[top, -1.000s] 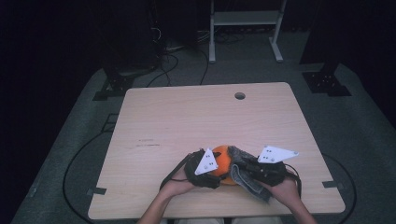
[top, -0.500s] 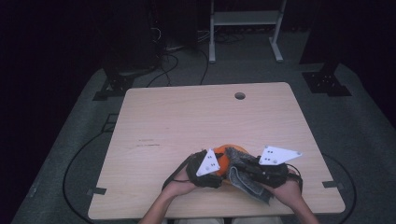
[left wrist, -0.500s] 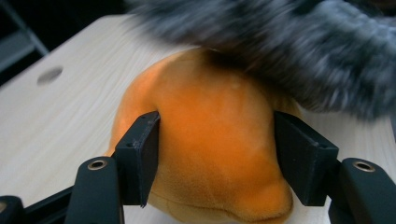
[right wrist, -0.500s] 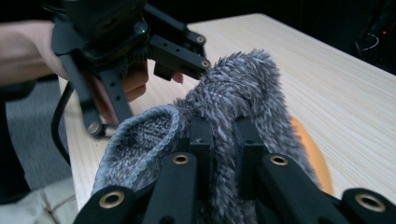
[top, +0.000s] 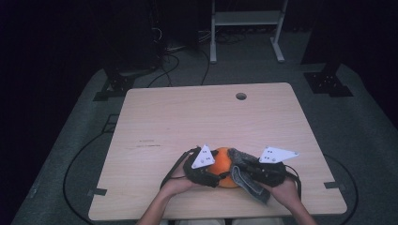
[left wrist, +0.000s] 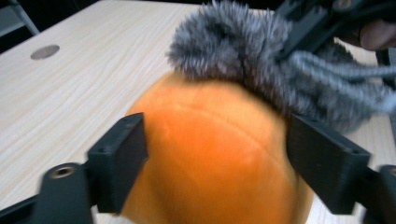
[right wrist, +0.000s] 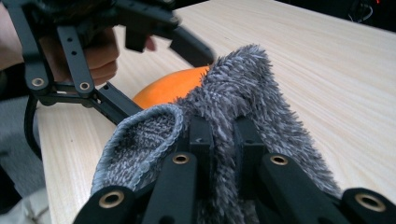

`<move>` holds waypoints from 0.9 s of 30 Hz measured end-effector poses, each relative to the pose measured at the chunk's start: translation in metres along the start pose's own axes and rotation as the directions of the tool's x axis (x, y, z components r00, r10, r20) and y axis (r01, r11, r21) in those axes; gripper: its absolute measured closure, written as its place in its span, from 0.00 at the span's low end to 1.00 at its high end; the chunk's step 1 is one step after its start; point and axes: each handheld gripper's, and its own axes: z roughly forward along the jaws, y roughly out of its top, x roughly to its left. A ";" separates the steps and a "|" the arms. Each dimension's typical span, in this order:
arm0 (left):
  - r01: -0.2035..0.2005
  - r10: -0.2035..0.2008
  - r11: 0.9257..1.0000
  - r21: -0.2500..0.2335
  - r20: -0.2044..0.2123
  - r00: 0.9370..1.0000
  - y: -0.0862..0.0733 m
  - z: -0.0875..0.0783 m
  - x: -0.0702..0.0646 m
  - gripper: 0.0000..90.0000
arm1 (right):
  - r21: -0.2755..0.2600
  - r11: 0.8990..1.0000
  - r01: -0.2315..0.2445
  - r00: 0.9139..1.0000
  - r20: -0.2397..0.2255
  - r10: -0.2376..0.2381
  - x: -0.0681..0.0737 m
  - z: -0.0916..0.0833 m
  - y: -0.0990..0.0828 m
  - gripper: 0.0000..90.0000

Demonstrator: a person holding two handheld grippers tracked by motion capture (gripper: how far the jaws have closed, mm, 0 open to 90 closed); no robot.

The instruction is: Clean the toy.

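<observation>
The orange plush ball (left wrist: 210, 154) sits near the bench's (top: 187, 122) front edge, a fuzzy grey sock (right wrist: 243, 93) draped against it. My left gripper (left wrist: 215, 154) straddles the ball, its jaws having just been opening; my right gripper (right wrist: 224, 140) is clenched on the sock.

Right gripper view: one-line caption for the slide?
Right tongs shut on a fuzzy grey cloth, orange plush ball behind it on the wooden table.
</observation>
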 end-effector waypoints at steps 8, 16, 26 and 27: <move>0.040 -0.040 0.998 -0.045 -0.012 0.999 -0.001 -0.003 0.005 0.17 | 0.037 0.998 -0.055 0.997 0.064 0.052 -0.013 -0.002 -0.014 0.89; 0.056 -0.054 0.997 0.054 -0.042 0.998 -0.013 -0.005 0.015 0.28 | 0.073 0.989 -0.128 0.988 0.100 0.121 -0.027 -0.001 -0.024 0.89; 0.081 -0.080 0.994 0.079 -0.021 0.997 -0.018 -0.010 0.022 0.29 | 0.065 0.994 -0.092 0.995 0.034 0.090 -0.017 -0.001 -0.023 0.89; 0.087 -0.086 0.993 0.074 -0.020 0.996 -0.019 -0.009 0.022 0.29 | 0.086 0.990 -0.111 0.993 0.047 0.108 -0.020 0.001 -0.026 0.89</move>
